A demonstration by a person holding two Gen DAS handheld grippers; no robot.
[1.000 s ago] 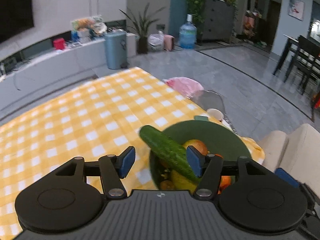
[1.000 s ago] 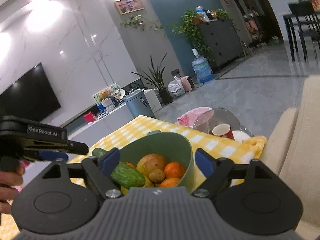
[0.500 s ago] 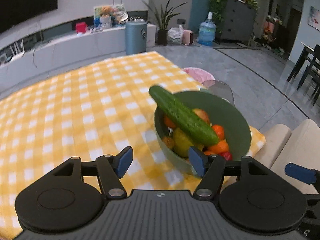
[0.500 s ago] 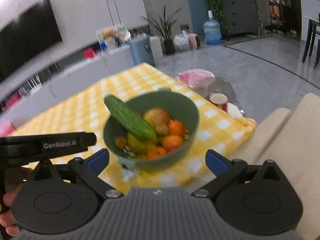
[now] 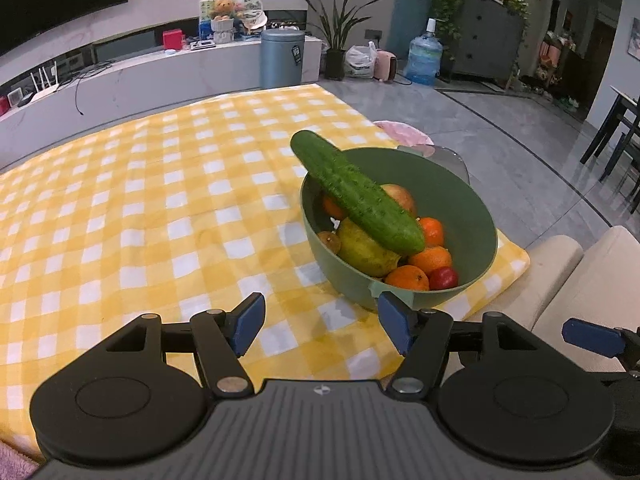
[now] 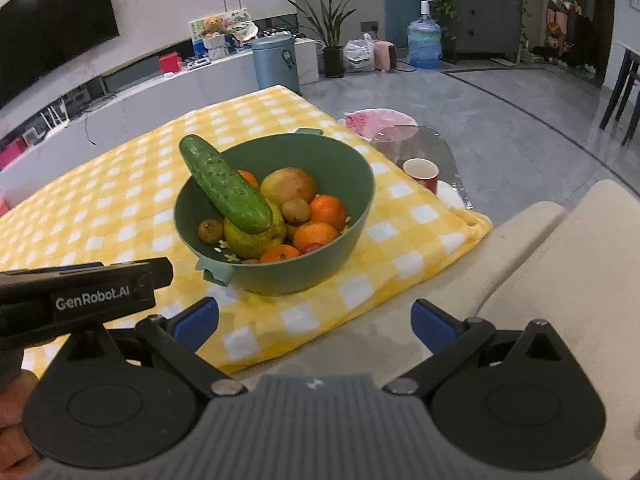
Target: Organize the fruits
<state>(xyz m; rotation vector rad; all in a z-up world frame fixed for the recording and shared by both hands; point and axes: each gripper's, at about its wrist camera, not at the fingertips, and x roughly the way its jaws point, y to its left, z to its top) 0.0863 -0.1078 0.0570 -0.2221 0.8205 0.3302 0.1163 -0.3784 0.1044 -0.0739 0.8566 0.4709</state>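
A green bowl [image 5: 472, 216] full of fruit stands on the yellow checked tablecloth [image 5: 160, 200] close to the table's right-hand near corner, where the cloth hangs over the edge beside a cream sofa arm [image 6: 560, 260]. A cucumber [image 5: 356, 196] lies slanted across the heap, its upper end jutting over the bowl's far-left rim and its lower end resting on a yellow-green pear [image 5: 366, 250]. Around it sit oranges [image 5: 430, 258], a small red fruit [image 5: 443, 278], brownish kiwis [image 6: 296, 211] and a larger russet fruit [image 6: 288, 186].

A second ago the left gripper [image 5: 322, 324] was right at the bowl, with the cucumber between its blue pads. Now it has drawn back toward the table's near edge, and the whole bowl shows ahead of it. Its jaws have just been opening and stand released, with only bare cloth between them; the right pad [image 5: 394, 322] is just in front of the bowl's near handle.

The right gripper [image 6: 316, 322] has likewise pulled back and tipped downward: earlier its pads flanked the bowl's sides, while now they are spread wide over the cloth's near edge and the sofa arm, well short of the bowl. Its jaws have just been opening and hold nothing.

Beyond the table's right edge, a red and white cup [image 6: 420, 172] stands on a glass side table [image 6: 404, 140].
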